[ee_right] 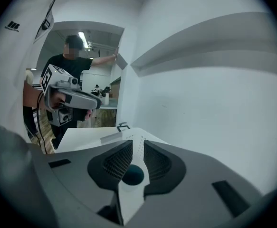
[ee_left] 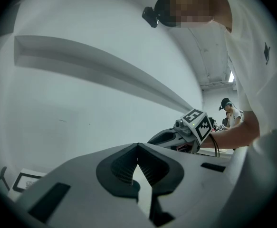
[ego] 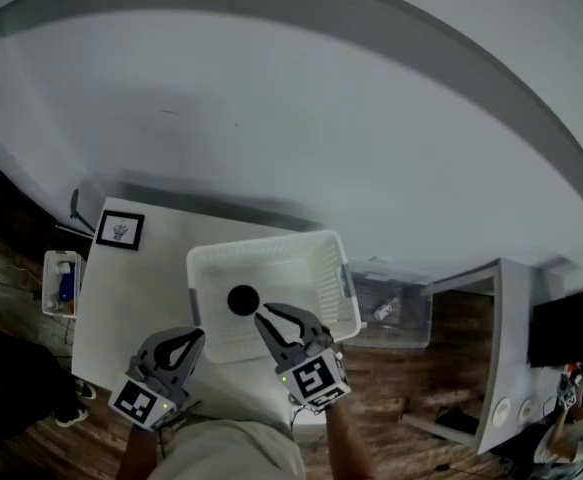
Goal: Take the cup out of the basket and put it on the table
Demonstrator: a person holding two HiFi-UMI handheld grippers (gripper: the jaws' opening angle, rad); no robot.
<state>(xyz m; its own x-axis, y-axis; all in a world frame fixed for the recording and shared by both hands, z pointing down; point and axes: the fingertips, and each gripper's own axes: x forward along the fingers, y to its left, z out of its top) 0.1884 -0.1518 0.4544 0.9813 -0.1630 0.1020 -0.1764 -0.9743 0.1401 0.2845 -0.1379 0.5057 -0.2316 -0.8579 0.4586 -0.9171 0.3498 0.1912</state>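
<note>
A dark round cup (ego: 243, 300) stands inside the white perforated basket (ego: 271, 248) on the white table (ego: 131, 298). My right gripper (ego: 264, 315) reaches over the basket's near rim, tips just right of the cup. Its jaws stand a narrow slit apart with nothing between the pads. In the right gripper view (ee_right: 137, 148) the cup (ee_right: 133, 175) shows low in that slit, a little ahead of the tips. My left gripper (ego: 196, 335) hovers outside the basket's near left corner, shut and empty. The left gripper view (ee_left: 138, 147) shows its jaw tips touching.
A small black-framed card (ego: 119, 230) lies at the table's far left corner. A white bin (ego: 61, 283) sits on the wood floor to the left, and a clear box (ego: 391, 308) to the right. A white wall rises close behind the table. A person (ee_right: 74, 63) stands in a doorway.
</note>
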